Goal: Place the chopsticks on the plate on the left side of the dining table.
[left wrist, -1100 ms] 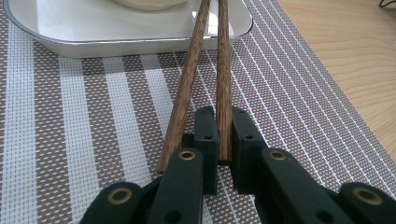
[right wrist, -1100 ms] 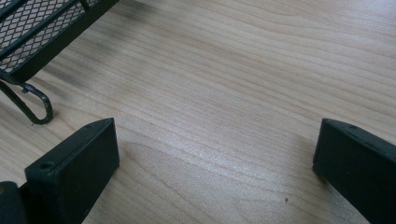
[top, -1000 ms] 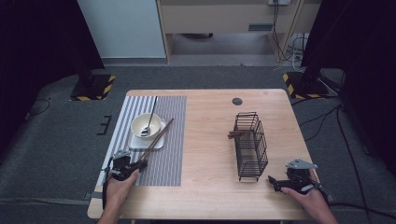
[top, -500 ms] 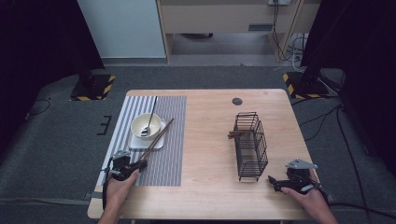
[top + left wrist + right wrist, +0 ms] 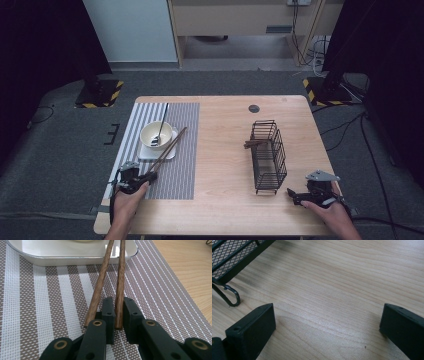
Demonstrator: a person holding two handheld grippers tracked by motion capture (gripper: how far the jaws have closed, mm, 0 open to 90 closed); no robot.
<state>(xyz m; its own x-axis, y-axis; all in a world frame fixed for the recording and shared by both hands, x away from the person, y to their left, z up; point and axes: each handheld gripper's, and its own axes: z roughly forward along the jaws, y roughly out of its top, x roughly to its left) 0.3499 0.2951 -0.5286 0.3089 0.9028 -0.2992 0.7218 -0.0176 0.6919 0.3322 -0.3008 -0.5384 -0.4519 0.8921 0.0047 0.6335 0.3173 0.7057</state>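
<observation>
From the high view we see the chopsticks [image 5: 169, 146] lying on the striped mat [image 5: 180, 165], far ends propped on the tray [image 5: 157, 151] beside the bowl [image 5: 156, 134], long axis running from our left gripper [image 5: 134, 179] up and away to the right. The right gripper [image 5: 306, 196] rests near the wire basket [image 5: 268, 155].

In the left gripper view our jaws pinch one chopstick [image 5: 119, 287] at its near end; the other [image 5: 98, 287] lies just outside. We judge this the pick-up step; lifting next calls for catching both or steadying the one.

In the right gripper view our jaws stand wide apart over bare table [image 5: 332, 290].
</observation>
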